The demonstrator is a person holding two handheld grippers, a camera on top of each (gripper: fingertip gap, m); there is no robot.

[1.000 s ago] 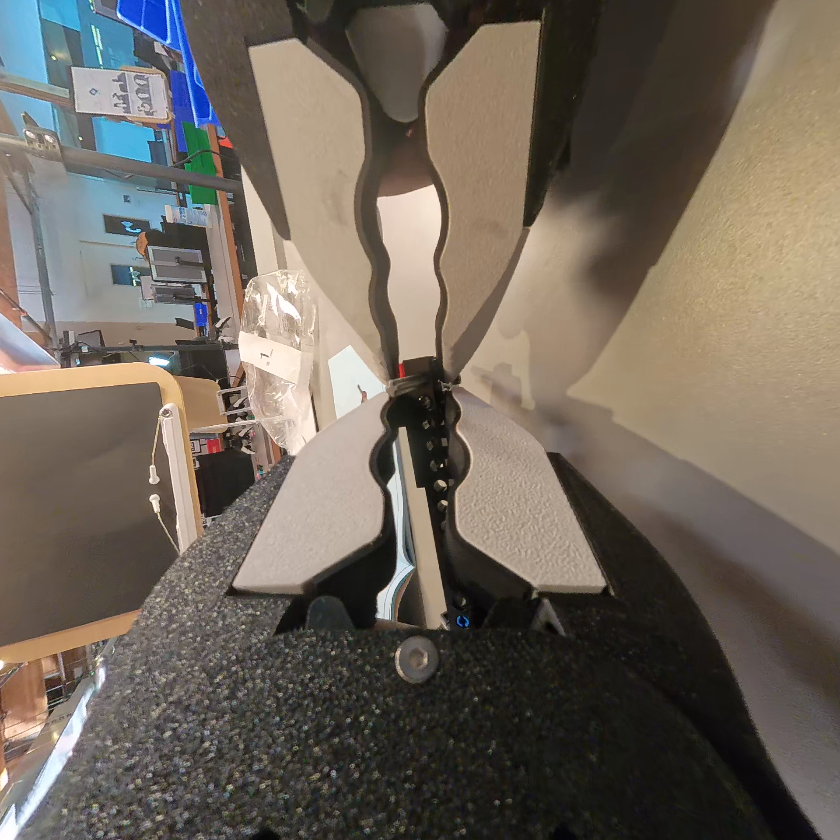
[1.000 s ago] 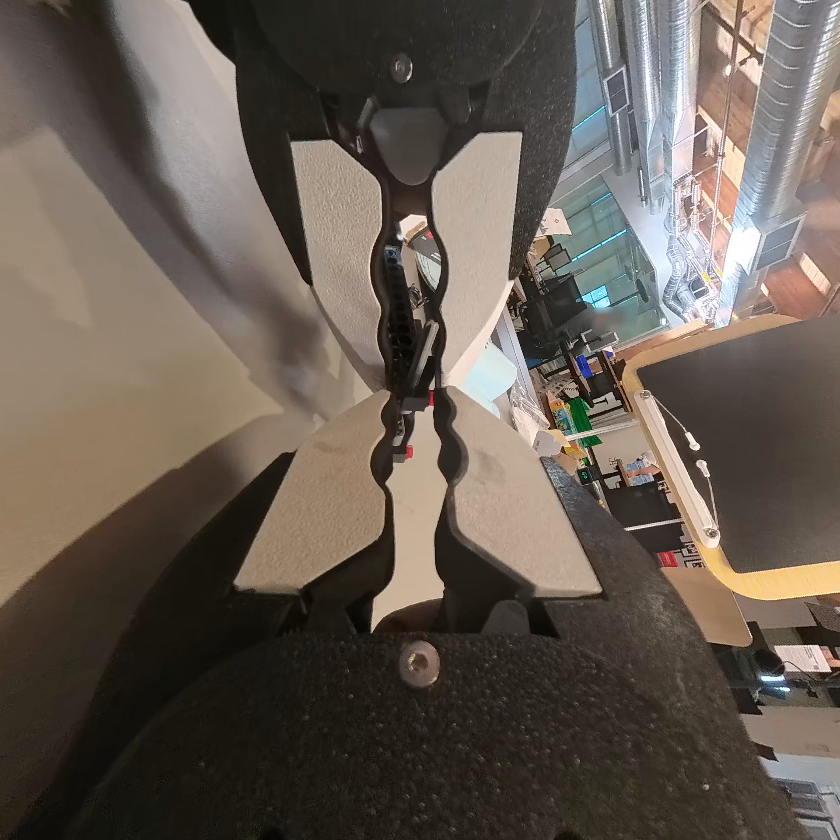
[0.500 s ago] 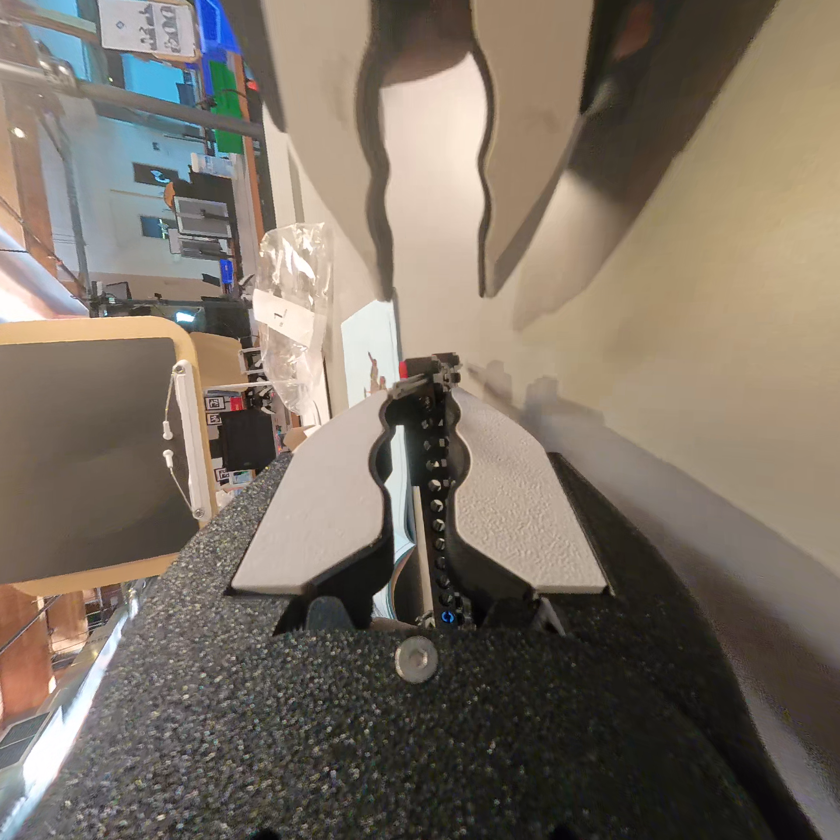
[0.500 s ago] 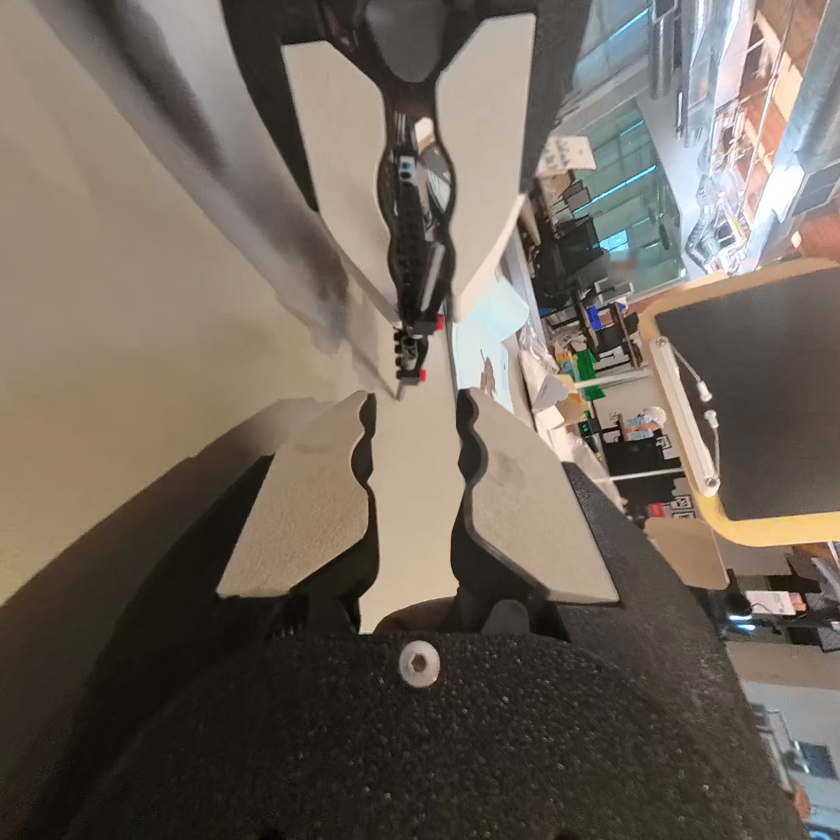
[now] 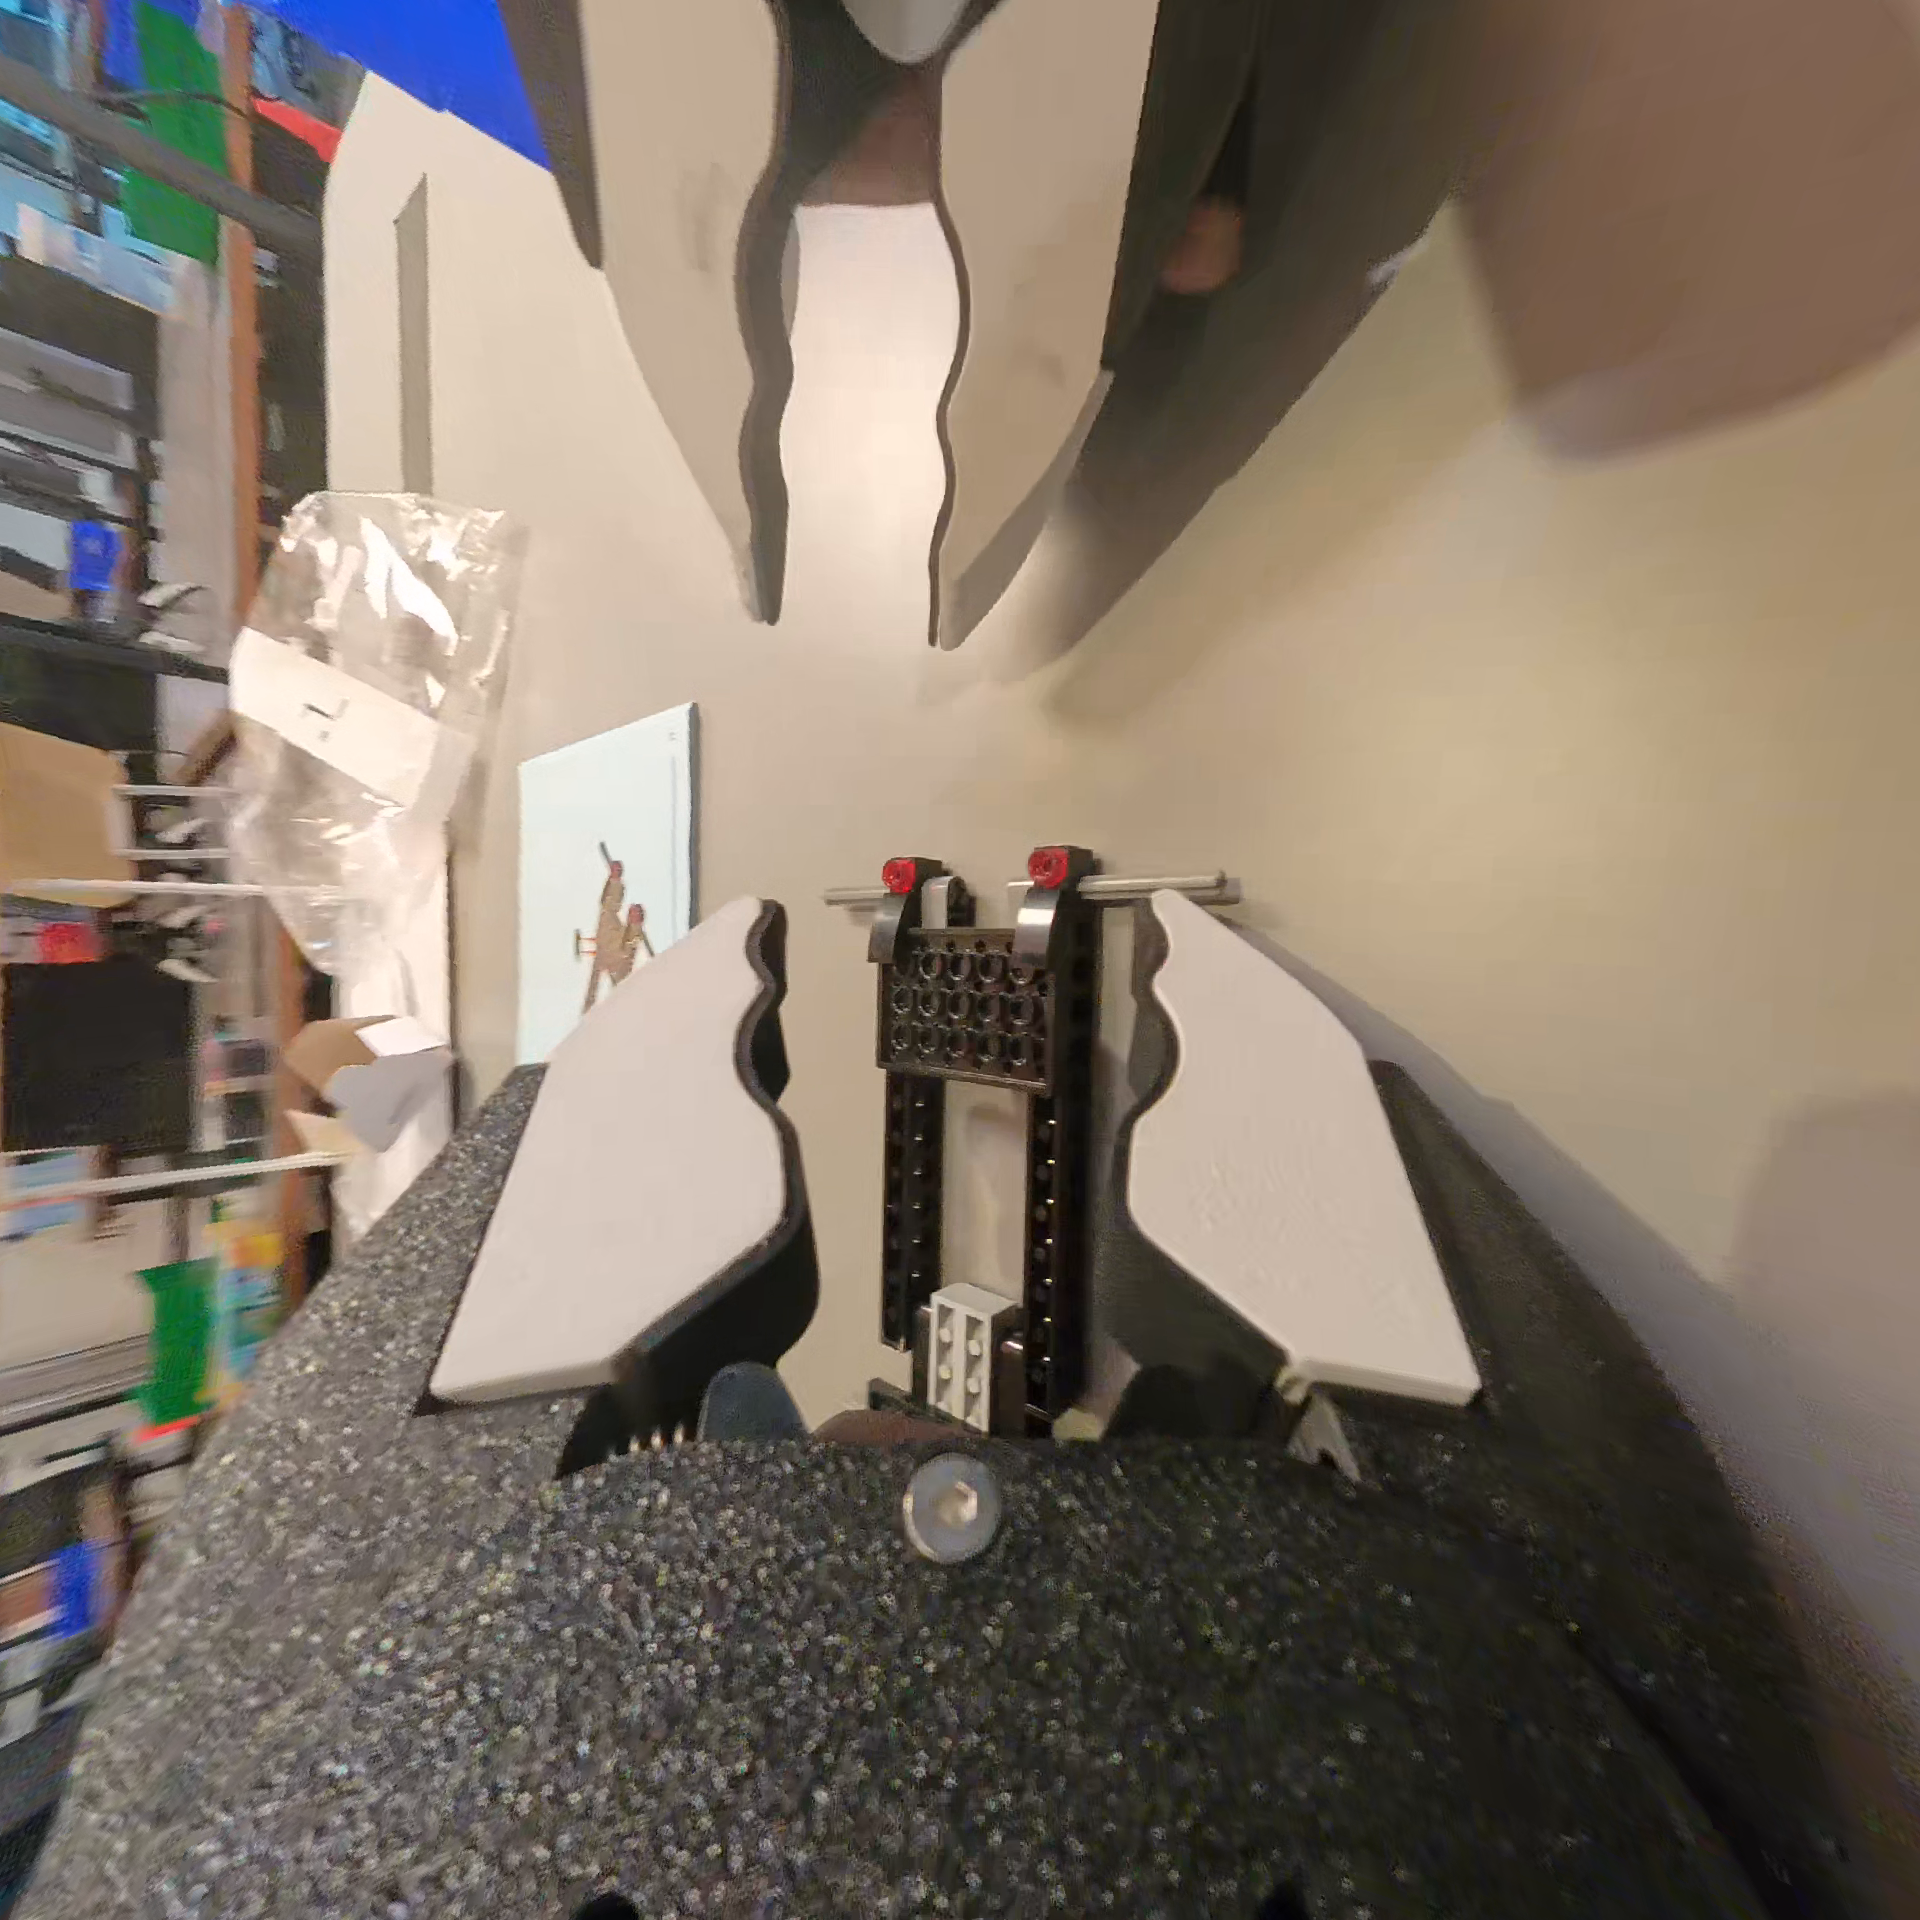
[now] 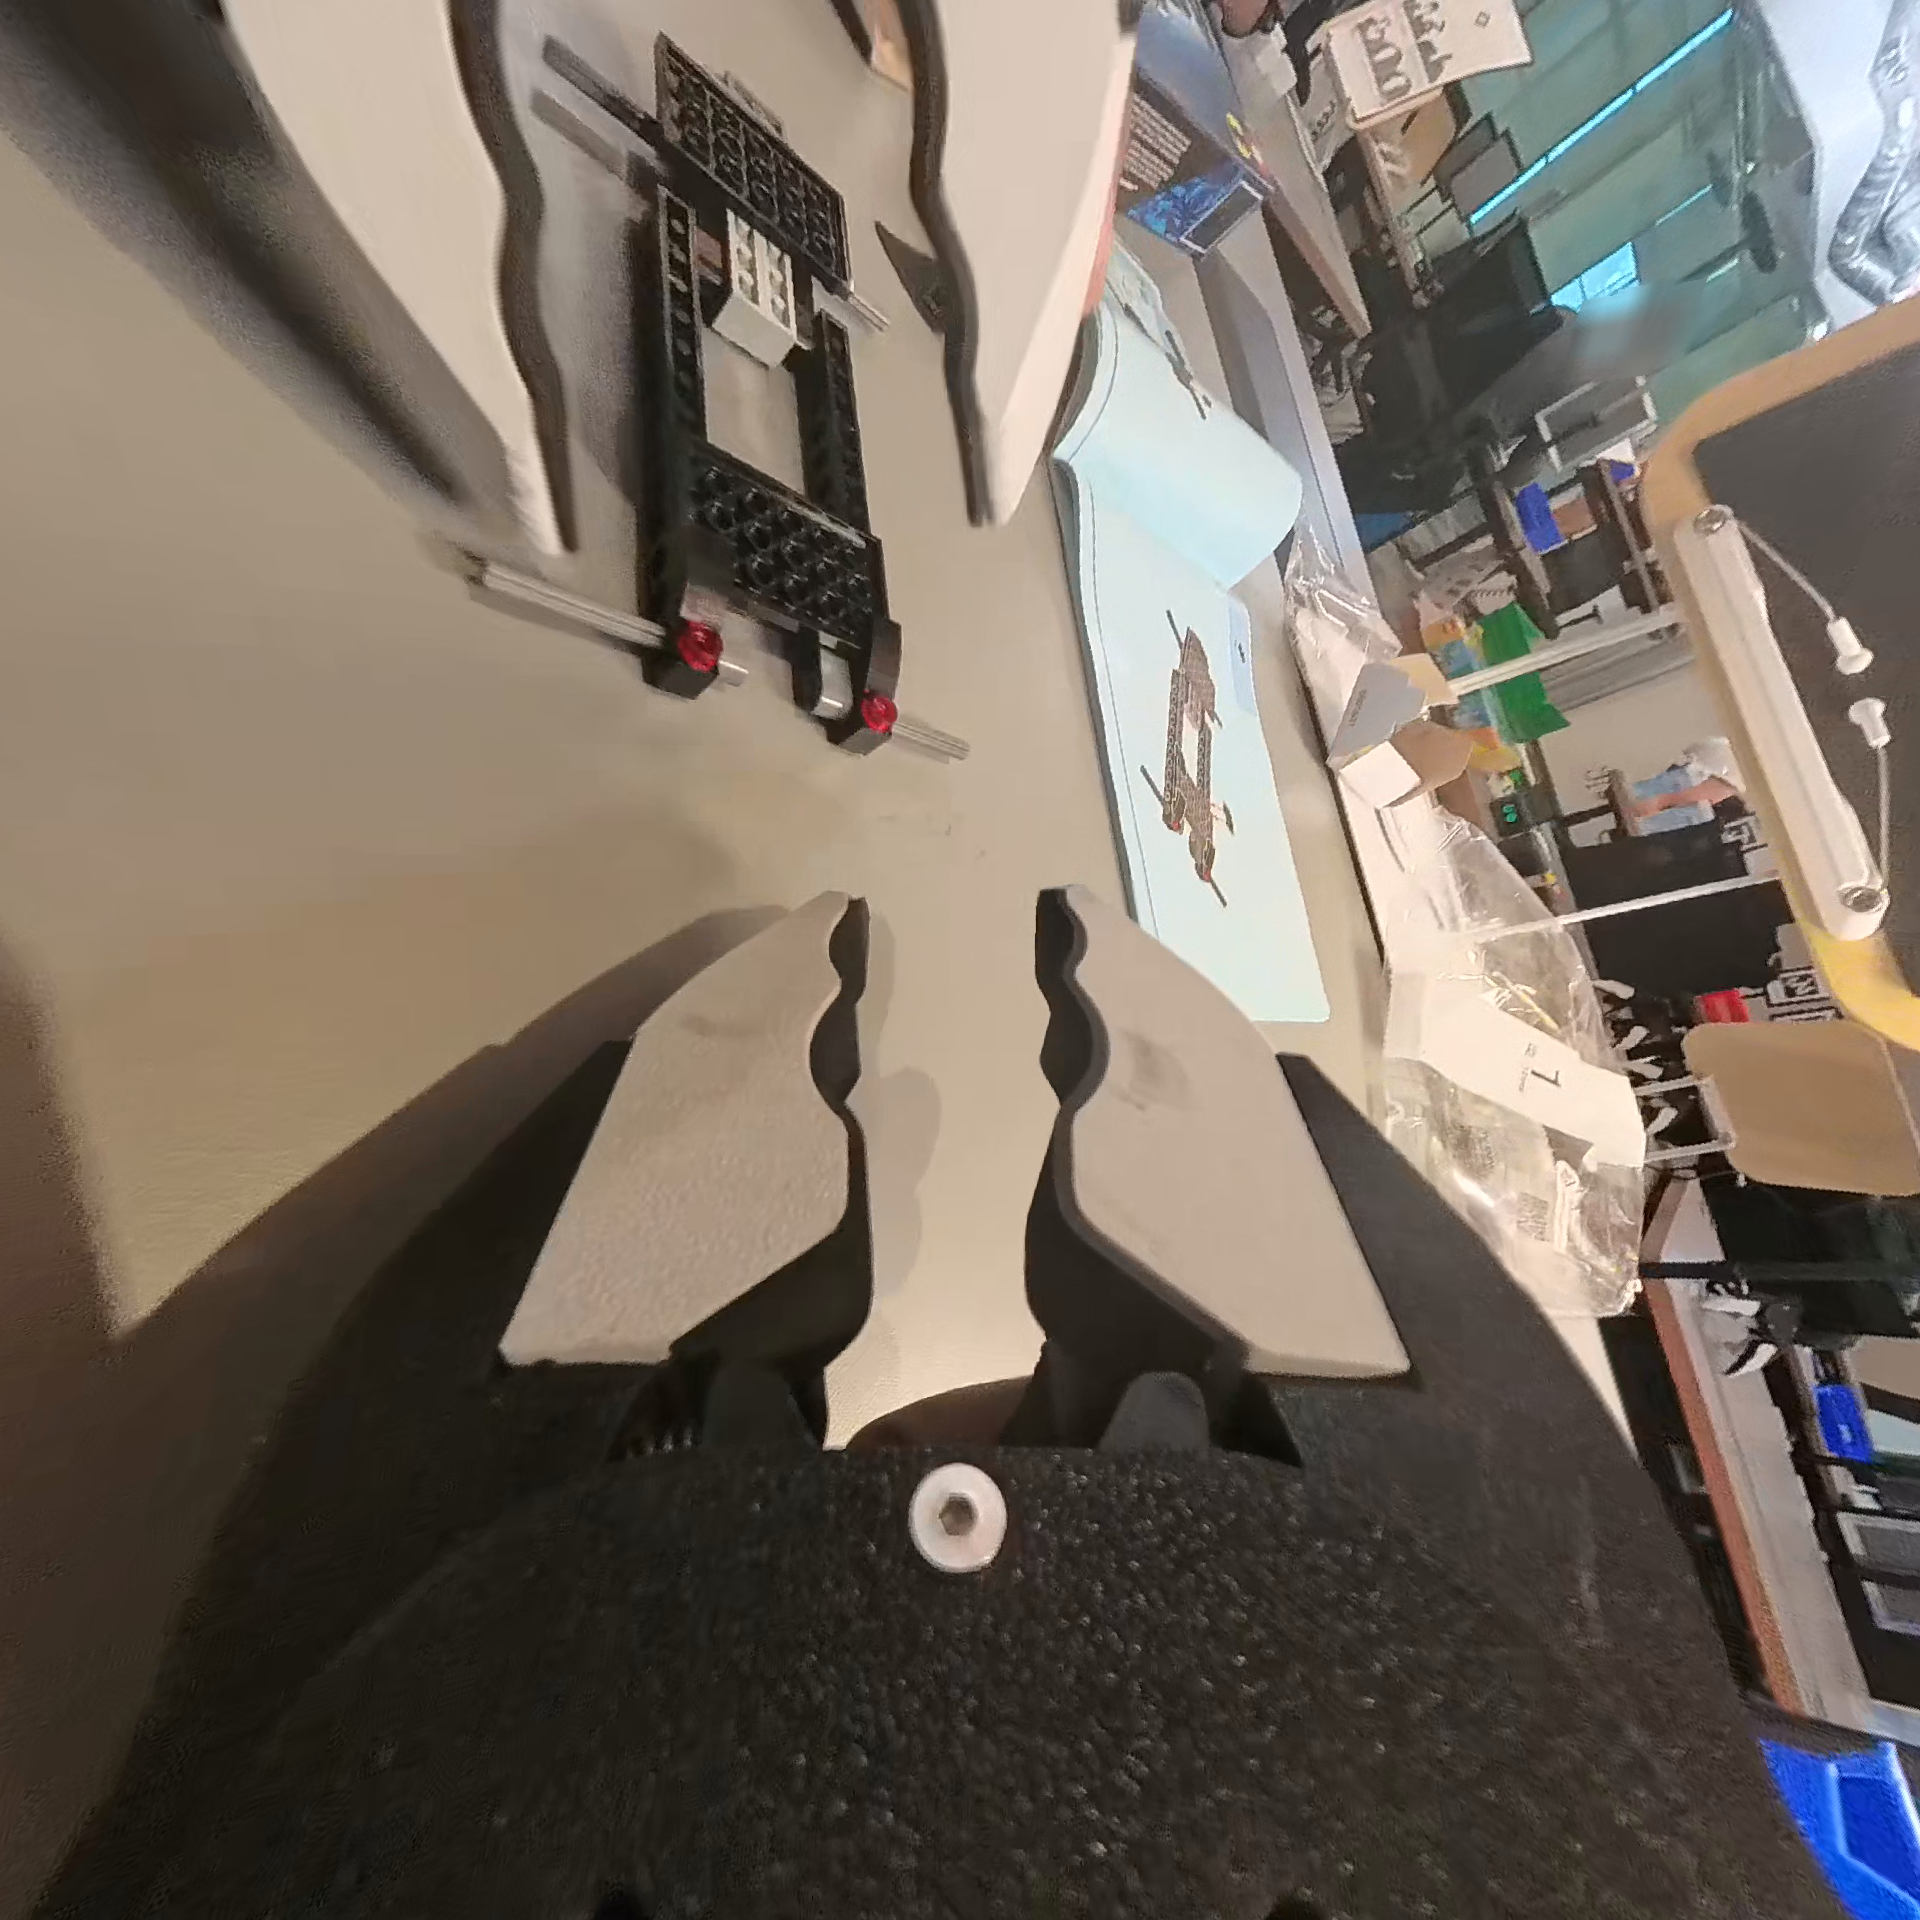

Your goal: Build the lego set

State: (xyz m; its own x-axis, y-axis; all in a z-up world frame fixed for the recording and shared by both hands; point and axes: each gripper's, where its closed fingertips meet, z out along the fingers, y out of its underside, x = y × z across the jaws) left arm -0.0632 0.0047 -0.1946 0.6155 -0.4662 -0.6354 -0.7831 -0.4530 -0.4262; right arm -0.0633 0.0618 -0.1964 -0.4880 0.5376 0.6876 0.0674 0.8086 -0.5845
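From the left wrist view, the left gripper [image 5: 961, 914] has its fingers spread wide on either side of a black brick frame [image 5: 977, 1122] lying flat on the beige table [image 5: 1455, 831]. The pads stand clear of the frame on both sides, so nothing is pinched. The frame carries two red studs [image 5: 1047, 864] and a grey axle [image 5: 1153, 885] at its far end, and a small white brick [image 5: 968, 1345] at its near end. Left of the frame lie a pale blue instruction sheet [image 5: 608, 873] and a clear plastic bag [image 5: 353, 707].

From the right wrist view, the right gripper [image 6: 951, 914] is parted too, over bare table, well short of the frame [image 6: 764, 447] and gripping nothing. The instruction sheet [image 6: 1205, 727] lies right of the frame, the bag [image 6: 1496, 1039] beyond it.
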